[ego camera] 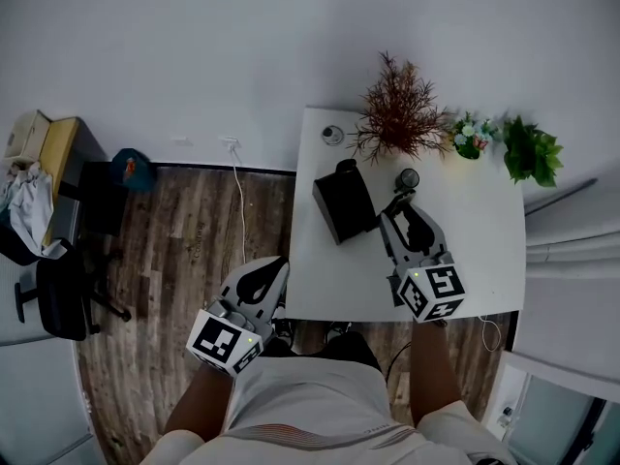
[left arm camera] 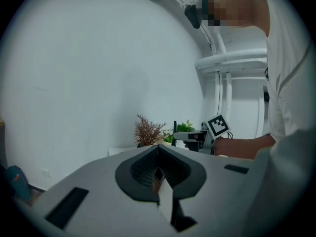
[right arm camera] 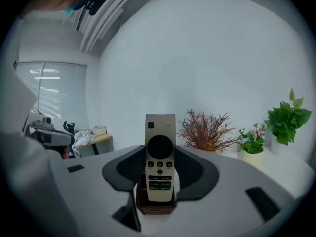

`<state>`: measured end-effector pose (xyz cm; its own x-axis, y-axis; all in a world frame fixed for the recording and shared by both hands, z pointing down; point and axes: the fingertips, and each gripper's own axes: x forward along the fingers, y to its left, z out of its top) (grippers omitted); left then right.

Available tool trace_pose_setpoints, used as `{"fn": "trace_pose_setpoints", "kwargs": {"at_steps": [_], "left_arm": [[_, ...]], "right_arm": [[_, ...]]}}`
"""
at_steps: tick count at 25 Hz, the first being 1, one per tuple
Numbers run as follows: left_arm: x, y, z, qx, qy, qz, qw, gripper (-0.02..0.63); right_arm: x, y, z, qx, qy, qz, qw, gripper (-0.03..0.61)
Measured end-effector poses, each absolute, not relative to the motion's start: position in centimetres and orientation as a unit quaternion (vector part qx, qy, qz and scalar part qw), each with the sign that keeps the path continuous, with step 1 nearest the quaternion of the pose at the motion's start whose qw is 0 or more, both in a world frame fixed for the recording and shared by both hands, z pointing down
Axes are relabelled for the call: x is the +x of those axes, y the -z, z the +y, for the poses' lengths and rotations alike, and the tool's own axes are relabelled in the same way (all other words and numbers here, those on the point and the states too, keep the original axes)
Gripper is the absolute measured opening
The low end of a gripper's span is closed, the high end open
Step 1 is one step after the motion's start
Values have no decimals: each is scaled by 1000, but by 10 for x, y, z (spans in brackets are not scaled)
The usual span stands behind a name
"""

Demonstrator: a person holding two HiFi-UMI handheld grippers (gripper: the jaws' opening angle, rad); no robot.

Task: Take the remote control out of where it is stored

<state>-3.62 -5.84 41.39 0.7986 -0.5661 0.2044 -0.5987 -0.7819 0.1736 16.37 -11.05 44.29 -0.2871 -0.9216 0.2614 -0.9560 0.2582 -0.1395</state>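
Note:
A cream remote control [right arm camera: 160, 157] with a dark round pad stands upright between my right gripper's [right arm camera: 160, 151] jaws, which are shut on its sides. In the head view the right gripper [ego camera: 400, 200] is over the white table [ego camera: 475, 250], with the remote [ego camera: 406, 178] at its tip. A black box [ego camera: 344, 201] lies on the table just left of it. My left gripper [ego camera: 268, 273] hangs off the table's front left corner over the floor, its jaws [left arm camera: 158, 147] closed to a point with nothing between them.
A dried reddish plant [ego camera: 395, 114], a small flower pot [ego camera: 470, 139] and a green plant [ego camera: 531, 151] line the table's back edge, beside a small round object [ego camera: 333, 135]. A white cable [ego camera: 239, 197] runs down the wall. A black chair [ego camera: 58, 294] and a cluttered desk [ego camera: 48, 153] stand at the left.

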Motion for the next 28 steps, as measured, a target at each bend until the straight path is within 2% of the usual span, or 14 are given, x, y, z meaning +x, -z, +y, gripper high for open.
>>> {"fn": "trace_pose_setpoints", "kwargs": {"at_steps": [2,8,15,20,28], "left_arm": [[-31,-412,-58,943,-66,-304,114,9],[-22,-412,-52,946,-62,-297,116,9],[-25,-417,-52,941,-66,-307,123,9],[-25,-419,-53,939,-67,-312,126,9],[-37,-421,-59,933,-61,-328,132,9]], "right_arm": [[182,-445,-98,592,-152,-785,102,186],[223,-517,-54,565,-227,-742,281,186],[221,-606,-18,477,-273,-694,466,184],[218,-644,-19,439,-283,-678,516,184],[203,-673,-20,377,-316,-676,548,184]]}}
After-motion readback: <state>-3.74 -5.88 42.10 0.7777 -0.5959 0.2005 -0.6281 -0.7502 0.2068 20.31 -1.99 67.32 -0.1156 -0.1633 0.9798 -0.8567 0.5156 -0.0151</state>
